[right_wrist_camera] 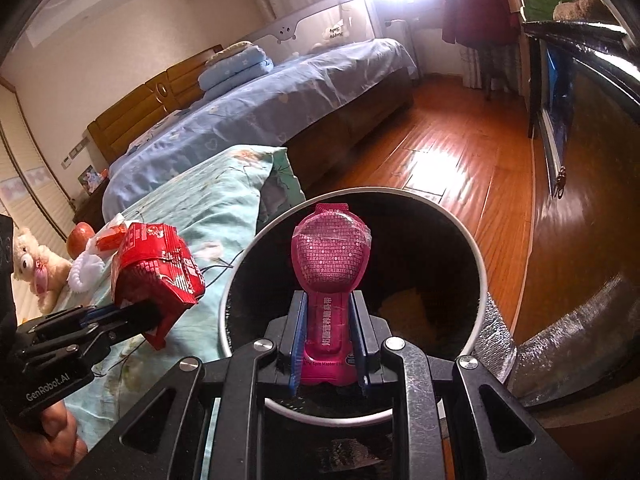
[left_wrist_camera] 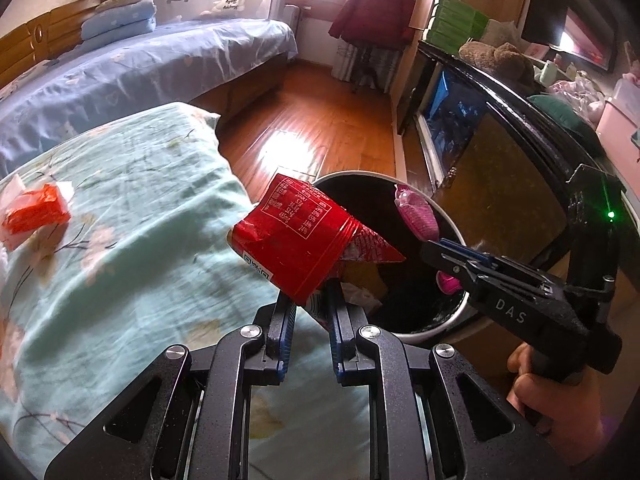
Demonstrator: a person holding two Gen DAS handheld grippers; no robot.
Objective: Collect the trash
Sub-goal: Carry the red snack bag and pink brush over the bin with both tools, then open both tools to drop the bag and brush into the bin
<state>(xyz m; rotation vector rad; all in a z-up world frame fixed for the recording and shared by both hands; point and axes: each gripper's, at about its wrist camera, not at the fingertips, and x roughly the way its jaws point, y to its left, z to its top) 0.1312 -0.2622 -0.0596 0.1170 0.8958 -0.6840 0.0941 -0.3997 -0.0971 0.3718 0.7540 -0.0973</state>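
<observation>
Bedroom, daylight blazing thru the far window, glare patch on the wood floor (left_wrist_camera: 320,120). Near bed w/ a pale green floral cover (left_wrist_camera: 132,240), rumpled; behind it a second bed in blue sheets (left_wrist_camera: 160,64) w/ folded blue bedding at the wooden headboard. Dark glossy cabinet (left_wrist_camera: 508,160) along the right wall.

Left hand-held gripper (left_wrist_camera: 308,292) pinching a red snack wrapper (left_wrist_camera: 296,240), held over the edge of the green bed, just beside the bin's rim. Right hand-held gripper (right_wrist_camera: 330,320) clamped on a pink pouch (right_wrist_camera: 330,256), hanging over the mouth of the round black bin (right_wrist_camera: 482,280), which stands on the floor btwn bed and cabinet. Some scraps lie in the bin's bottom.

On the green cover: an orange packet (left_wrist_camera: 36,212) on white paper, well apart from the bin. Teddy bear (right_wrist_camera: 34,268) at the bed's far side.
</observation>
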